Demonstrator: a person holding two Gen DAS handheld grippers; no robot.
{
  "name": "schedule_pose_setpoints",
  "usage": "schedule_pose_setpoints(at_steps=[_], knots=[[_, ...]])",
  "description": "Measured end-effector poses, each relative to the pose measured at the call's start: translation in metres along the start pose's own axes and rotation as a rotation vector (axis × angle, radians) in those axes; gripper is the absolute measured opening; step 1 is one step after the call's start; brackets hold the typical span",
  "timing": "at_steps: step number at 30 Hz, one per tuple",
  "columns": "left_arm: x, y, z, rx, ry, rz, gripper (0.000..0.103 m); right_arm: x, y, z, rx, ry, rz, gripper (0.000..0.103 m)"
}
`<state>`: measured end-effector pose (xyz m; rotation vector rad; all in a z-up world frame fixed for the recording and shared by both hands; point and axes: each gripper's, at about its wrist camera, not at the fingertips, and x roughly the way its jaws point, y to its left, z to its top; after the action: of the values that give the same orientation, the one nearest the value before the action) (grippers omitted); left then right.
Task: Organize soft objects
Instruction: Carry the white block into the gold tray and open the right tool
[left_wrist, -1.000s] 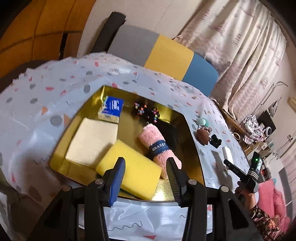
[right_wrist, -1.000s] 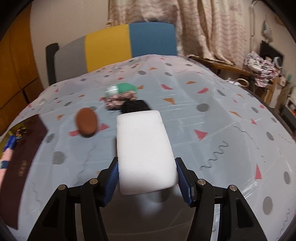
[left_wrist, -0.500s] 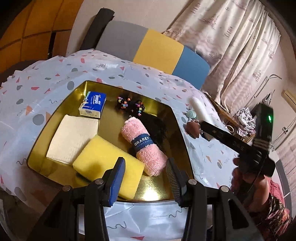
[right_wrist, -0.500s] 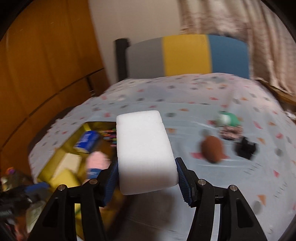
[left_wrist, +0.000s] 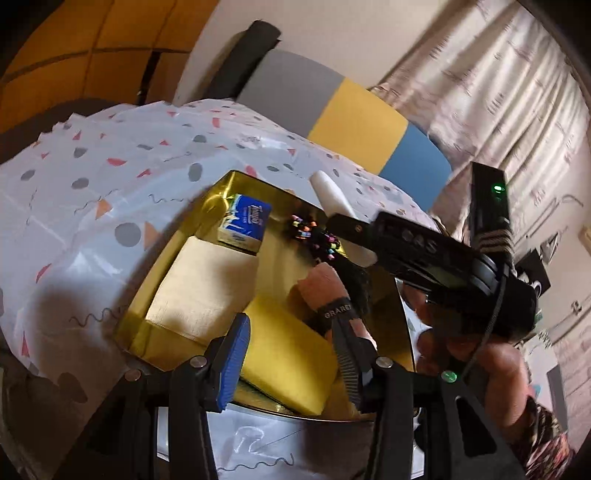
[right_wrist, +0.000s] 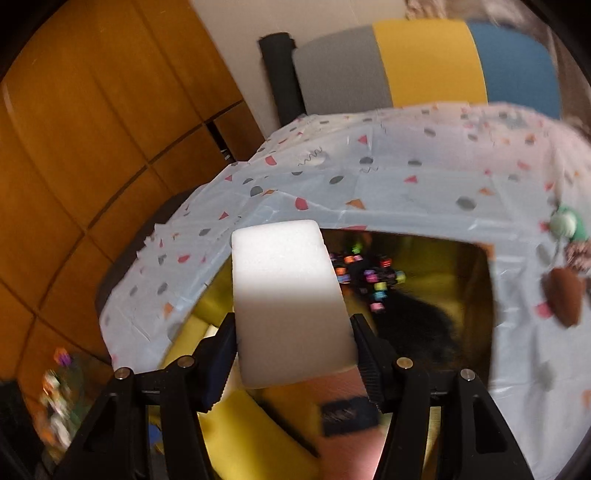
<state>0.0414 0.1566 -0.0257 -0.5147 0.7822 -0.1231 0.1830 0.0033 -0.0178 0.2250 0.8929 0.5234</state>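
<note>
**White sponge arrives over the gold tray**

We see the right gripper (right_wrist: 293, 363) with its two pads pressed against the sides of a white sponge (right_wrist: 288, 299), which stands up and forward from between them; the same white sponge shows in the left wrist view, poking out past the black body of the right gripper and the hand (left_wrist: 476, 354) that carries it. Below the sponge lies a gold tray (left_wrist: 218, 188), and we look down into it: a yellow sponge (left_wrist: 291, 354) at the near edge, a rolled pink towel (left_wrist: 325, 291) with a dark band just beside it, a cream cloth (left_wrist: 203, 288) to the left, a blue tissue pack (left_wrist: 245, 223) at the far corner and a cluster of coloured beads (left_wrist: 314, 236) on something black. Our left gripper (left_wrist: 291, 358) hangs above the yellow sponge with its jaws apart and nothing between them. The tray rests on a table under a spotted tablecloth (left_wrist: 92, 192). On the cloth to the right of the tray, in the right wrist view, lie a brown pouch (right_wrist: 563, 295) and a green round thing (right_wrist: 565, 221), both blurred. Behind the table stands a chair (left_wrist: 332, 110) in grey, yellow and blue.
</note>
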Motion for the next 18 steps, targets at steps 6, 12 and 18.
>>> schedule_pose_setpoints(at_steps=[6,12,18], knots=[[0.000,0.013,0.003,-0.048,-0.006,0.007,0.046,0.033,0.006,0.008,0.108,0.025,0.016,0.063],[0.008,0.019,0.000,-0.083,0.031,0.001,0.046,0.057,0.005,0.006,0.146,0.042,0.000,0.071],[0.009,0.017,-0.001,-0.079,0.032,-0.013,0.046,0.059,-0.013,-0.002,0.170,0.072,-0.042,0.078]])
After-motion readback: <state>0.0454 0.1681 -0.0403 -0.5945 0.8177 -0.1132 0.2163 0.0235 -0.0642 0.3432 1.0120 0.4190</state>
